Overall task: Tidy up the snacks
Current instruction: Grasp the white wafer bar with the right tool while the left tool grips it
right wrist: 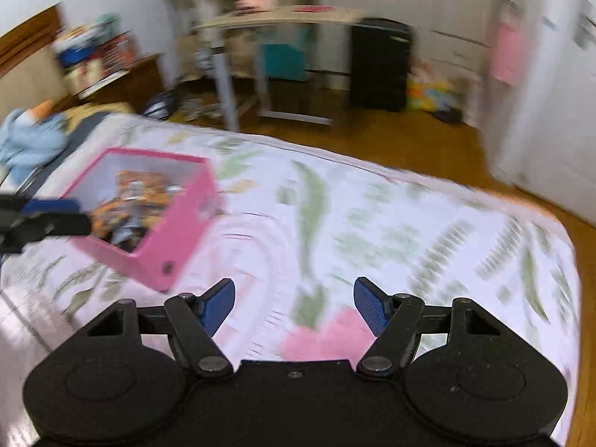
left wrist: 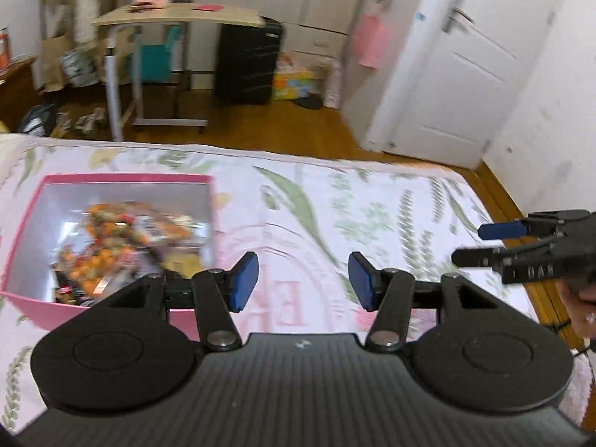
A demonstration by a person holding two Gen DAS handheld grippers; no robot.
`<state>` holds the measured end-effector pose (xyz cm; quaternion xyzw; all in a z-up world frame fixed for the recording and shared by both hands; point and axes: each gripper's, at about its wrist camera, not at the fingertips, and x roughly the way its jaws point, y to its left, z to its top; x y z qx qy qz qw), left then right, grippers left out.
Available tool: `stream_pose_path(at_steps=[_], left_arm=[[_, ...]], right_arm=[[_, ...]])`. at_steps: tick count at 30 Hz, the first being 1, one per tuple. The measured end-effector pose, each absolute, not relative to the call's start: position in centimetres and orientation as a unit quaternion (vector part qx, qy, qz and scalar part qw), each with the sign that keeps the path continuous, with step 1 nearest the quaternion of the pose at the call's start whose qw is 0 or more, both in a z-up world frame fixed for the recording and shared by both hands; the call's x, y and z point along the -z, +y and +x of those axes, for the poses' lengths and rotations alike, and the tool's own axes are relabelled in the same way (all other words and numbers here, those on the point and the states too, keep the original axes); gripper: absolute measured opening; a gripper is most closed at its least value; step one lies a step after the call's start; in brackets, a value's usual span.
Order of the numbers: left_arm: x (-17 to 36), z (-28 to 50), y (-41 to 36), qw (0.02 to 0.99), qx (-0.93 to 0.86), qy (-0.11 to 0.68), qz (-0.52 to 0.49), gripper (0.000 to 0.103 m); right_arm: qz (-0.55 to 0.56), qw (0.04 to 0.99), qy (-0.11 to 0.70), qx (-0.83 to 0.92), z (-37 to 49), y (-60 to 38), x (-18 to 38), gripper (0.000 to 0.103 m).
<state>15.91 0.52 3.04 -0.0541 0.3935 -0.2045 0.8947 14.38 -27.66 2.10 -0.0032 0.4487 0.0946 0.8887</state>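
A pink box [left wrist: 126,178] sits on the floral bedspread [left wrist: 372,216], holding a blurred heap of orange snack packets [left wrist: 111,238]. In the left wrist view the box lies to the left of my left gripper [left wrist: 303,283], which hovers above the bed, open, with nothing between its blue pads. My right gripper [left wrist: 480,244] comes in from the right edge, held by a hand [left wrist: 581,309]. In the right wrist view the right gripper [right wrist: 294,307] is open and empty over bare bedspread [right wrist: 409,231]. There the pink box [right wrist: 167,238] with snacks [right wrist: 138,197] lies far left, behind the left gripper [right wrist: 70,215].
Past the bed's far edge lies wooden floor [left wrist: 279,123] with a small folding desk [left wrist: 175,18], a black suitcase [left wrist: 247,63] and a white door [left wrist: 465,74]. Blue clothing [right wrist: 29,141] lies at the bed's left end. Clutter lines the far wall.
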Motion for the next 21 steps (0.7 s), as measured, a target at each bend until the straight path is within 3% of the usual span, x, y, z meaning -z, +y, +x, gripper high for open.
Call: stream_pose_path(at_steps=[11,17,21], left_arm=[[3.0,17.4,-10.6,0.840,0.273,0.460,-0.095,0.052],[6.8,17.5,-17.1,0.830,0.308,0.459,-0.074,0.052],[9.9,17.1,-22.2,0.810,0.347,0.469,-0.053,0.052]], right_arm=[[0.128,0.881,0.455,0.011,12.1,-39.4,3.6,0.074],[0.188,0.861,0.468,0.067,12.3,-43.6,8.2,0.074],[0.245,0.832,0.489,0.094,12.8,-46.0,11.9,0.065]])
